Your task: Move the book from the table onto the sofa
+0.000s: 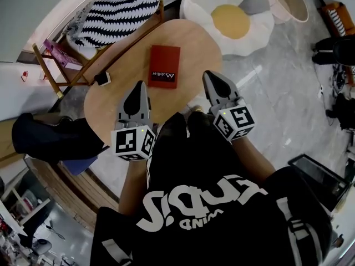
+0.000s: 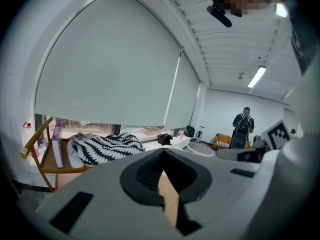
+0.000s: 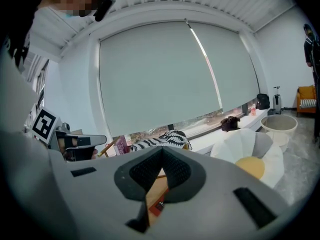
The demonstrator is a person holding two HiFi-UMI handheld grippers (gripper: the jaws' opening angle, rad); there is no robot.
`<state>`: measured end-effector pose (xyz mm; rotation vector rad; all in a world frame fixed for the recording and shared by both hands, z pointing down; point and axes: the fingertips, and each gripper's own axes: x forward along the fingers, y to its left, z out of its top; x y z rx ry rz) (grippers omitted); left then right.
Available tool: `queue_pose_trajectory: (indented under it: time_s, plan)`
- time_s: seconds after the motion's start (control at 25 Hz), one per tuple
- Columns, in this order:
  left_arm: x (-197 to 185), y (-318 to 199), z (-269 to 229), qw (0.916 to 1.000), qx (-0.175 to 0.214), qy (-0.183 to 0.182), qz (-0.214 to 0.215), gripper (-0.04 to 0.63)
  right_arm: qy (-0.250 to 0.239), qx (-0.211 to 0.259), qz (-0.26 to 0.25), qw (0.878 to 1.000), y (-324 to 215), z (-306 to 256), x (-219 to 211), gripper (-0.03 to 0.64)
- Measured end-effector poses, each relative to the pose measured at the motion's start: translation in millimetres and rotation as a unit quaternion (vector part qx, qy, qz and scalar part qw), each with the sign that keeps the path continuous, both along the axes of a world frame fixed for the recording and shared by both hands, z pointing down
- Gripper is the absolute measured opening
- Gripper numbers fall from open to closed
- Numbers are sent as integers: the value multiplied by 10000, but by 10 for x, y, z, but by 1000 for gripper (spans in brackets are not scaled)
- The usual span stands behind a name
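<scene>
one red book (image 1: pixel 165 66) lies near the middle of one round table (image 1: pixel 194 43); left gripper (image 1: pixel 137 87) and right gripper (image 1: pixel 213 77), above its near edge, both closed and empty

The book (image 1: pixel 165 66) is lying mid-tabletop (image 1: pixel 191 43), ahead of and between the left gripper (image 1: pixel 138 88) and right gripper (image 1: pixel 212 77). Behind-left a chair (image 1: pixel 47 71) is standing, a blanket (image 1: pixel 119 7) lying on it. Behind-right a flower-shaped cushion (image 1: pixel 230 21) is sitting on the floor (image 1: pixel 288 93).
</scene>
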<state>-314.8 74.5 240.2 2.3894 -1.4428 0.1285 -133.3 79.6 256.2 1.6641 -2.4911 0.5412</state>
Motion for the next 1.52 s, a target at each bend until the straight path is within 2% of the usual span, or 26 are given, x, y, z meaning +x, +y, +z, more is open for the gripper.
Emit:
queue_pose_trajectory:
  time_s: [0.52,0.76,1.2,1.52]
  plan:
    - [19,-382,253,9993,-26,-44,-368,0,-93,-124,-270,9995,-407,281,40,-2]
    - [124,-578,562,9993,-161,-53,-323,2,-97,-322,-392,9987,-581,627,-5,-2]
    - [49,-905,1533,9978,-506,-137,-418,0,31,-774,-411,9962,-909,1614,-57,-2]
    - [31,-1003,2416,9965,-754,-173,-316,2,134,-873,-417,9952,-1051,2347,-143,-2]
